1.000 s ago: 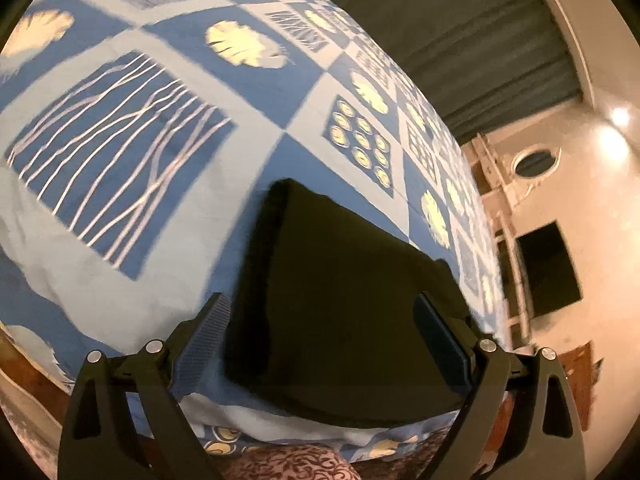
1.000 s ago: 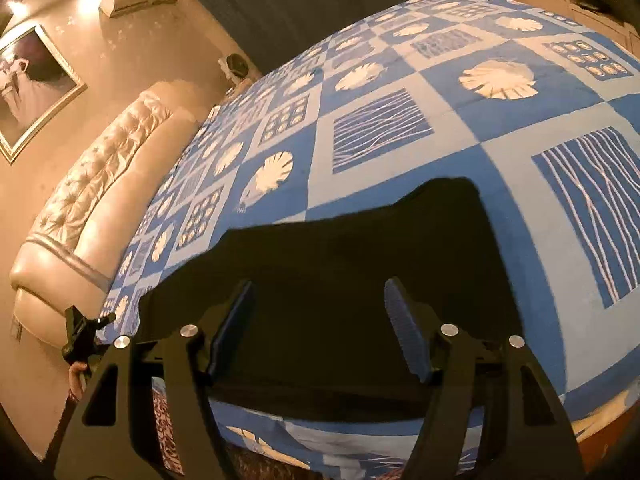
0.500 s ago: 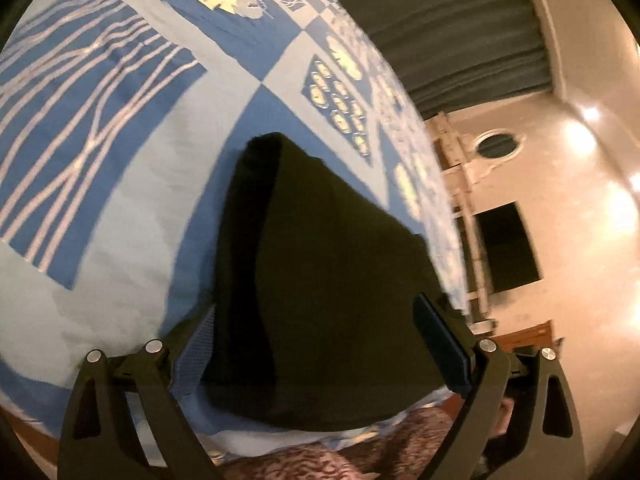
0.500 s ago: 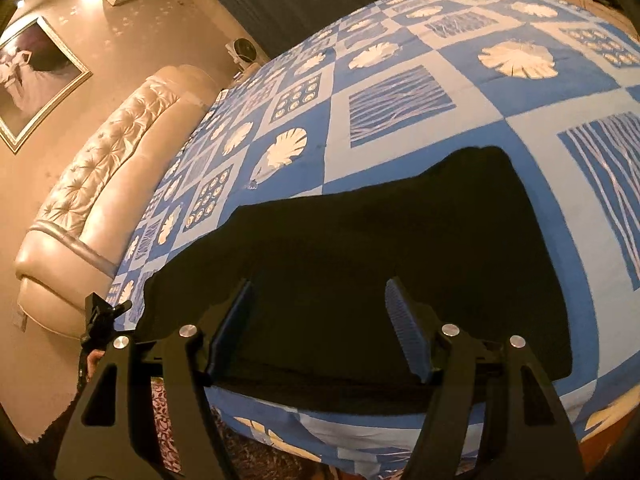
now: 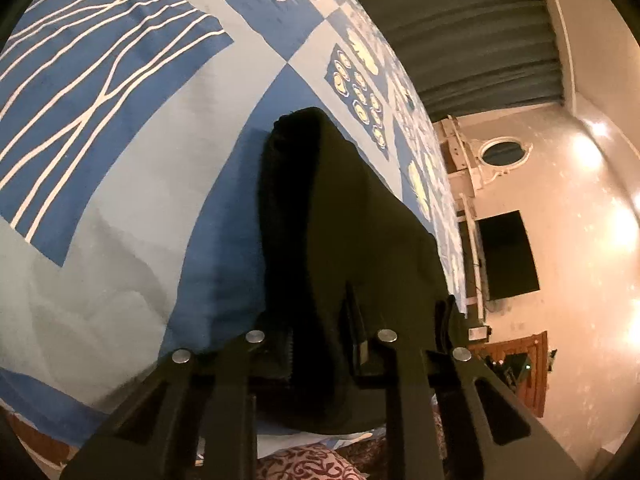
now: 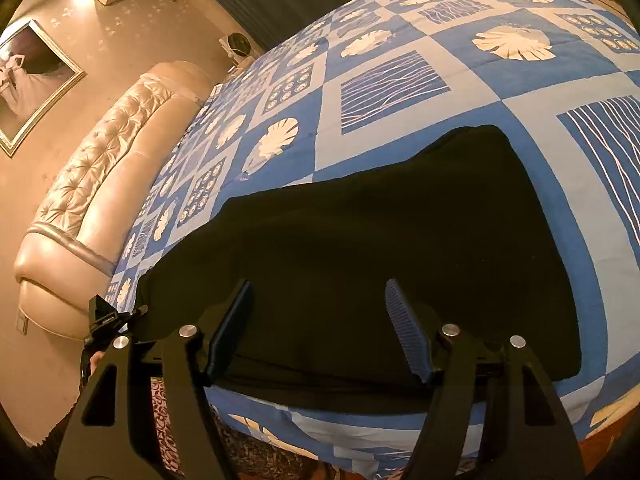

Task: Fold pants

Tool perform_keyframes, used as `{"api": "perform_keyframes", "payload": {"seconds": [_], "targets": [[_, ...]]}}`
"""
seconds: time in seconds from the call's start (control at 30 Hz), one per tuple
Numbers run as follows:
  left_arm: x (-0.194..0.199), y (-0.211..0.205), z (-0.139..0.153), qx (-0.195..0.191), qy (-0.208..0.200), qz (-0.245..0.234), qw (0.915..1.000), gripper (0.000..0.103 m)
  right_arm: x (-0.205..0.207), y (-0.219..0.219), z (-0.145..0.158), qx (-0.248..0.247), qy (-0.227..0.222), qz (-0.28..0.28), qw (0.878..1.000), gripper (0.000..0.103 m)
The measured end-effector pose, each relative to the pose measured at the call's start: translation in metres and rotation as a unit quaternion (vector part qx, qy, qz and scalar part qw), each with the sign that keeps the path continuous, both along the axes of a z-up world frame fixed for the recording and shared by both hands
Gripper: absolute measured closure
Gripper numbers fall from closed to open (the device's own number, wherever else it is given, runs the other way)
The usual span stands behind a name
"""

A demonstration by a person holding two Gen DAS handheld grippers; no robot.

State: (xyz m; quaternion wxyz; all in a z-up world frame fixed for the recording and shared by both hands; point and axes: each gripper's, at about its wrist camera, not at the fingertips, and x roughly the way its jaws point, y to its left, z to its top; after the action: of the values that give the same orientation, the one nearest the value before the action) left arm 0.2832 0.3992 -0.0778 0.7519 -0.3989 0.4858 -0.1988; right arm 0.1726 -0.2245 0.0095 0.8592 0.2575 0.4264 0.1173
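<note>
The black pants (image 6: 380, 248) lie folded flat on the blue patterned bedspread (image 6: 392, 80), near the bed's front edge. In the left wrist view the pants (image 5: 352, 232) run away from me, and my left gripper (image 5: 320, 336) is shut on their near left edge, with cloth bunched between the fingers. My right gripper (image 6: 320, 332) is open and empty, held just above the pants' near edge. The left gripper also shows in the right wrist view (image 6: 108, 320) at the pants' left end.
A cream tufted headboard (image 6: 100, 184) stands at the bed's left side. The bedspread (image 5: 120, 140) stretches far beyond the pants. A dark patterned rug (image 6: 248, 452) lies below the bed edge. A dark screen (image 5: 506, 256) and wooden furniture stand by the far wall.
My left gripper has moved in onto the pants' edge and closed on it. My right gripper has stayed open and the view has drawn slightly closer to the pants.
</note>
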Motion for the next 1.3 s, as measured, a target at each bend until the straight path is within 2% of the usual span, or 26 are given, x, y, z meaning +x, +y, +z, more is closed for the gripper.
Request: {"api": "perform_keyframes", "payload": {"seconds": [0.1,0.2,0.4,0.63,0.73,0.9,0.97,1.13,1.2,1.27,1.3], "targets": [[0.0,-0.013,0.02,0.056,-0.014,-0.006,0.9983,0.087,0.0,-0.003,-0.001,0.002,-0.001,-0.006,1.0,0.035],[-0.001,-0.025,0.042,0.083,-0.032,-0.016,0.9959,0.087,0.0,-0.007,0.0,0.004,-0.002,-0.011,1.0,0.035],[0.0,-0.07,0.109,0.099,-0.099,-0.041,0.9892,0.087,0.002,-0.009,0.001,0.006,-0.003,-0.013,1.0,0.035],[0.008,-0.158,0.155,0.105,-0.151,-0.086,0.9792,0.087,0.0,-0.004,0.006,0.005,-0.006,-0.009,1.0,0.035],[0.011,-0.21,0.156,0.122,-0.157,-0.118,0.9728,0.087,0.0,-0.003,0.006,0.007,-0.007,-0.007,1.0,0.035],[0.018,-0.286,0.136,0.145,-0.146,-0.157,0.9658,0.086,-0.002,-0.004,0.008,0.014,-0.009,-0.007,1.0,0.035],[0.017,-0.316,0.122,0.163,-0.141,-0.175,0.9608,0.086,-0.002,-0.005,0.007,0.017,-0.007,-0.007,1.0,0.035],[0.018,-0.371,0.08,0.182,-0.107,-0.206,0.9556,0.085,0.0,-0.003,0.001,0.022,0.003,0.0,1.0,0.035],[0.018,-0.383,0.068,0.196,-0.097,-0.209,0.9532,0.079,0.0,-0.004,-0.001,0.026,0.007,0.0,1.0,0.035],[0.019,-0.383,0.069,0.187,-0.097,-0.203,0.9564,0.074,0.001,-0.004,-0.002,0.031,0.009,0.0,0.999,0.035],[0.018,-0.382,0.071,0.177,-0.097,-0.201,0.9587,0.066,0.001,-0.005,-0.002,0.035,0.01,0.0,0.999,0.035]]}}
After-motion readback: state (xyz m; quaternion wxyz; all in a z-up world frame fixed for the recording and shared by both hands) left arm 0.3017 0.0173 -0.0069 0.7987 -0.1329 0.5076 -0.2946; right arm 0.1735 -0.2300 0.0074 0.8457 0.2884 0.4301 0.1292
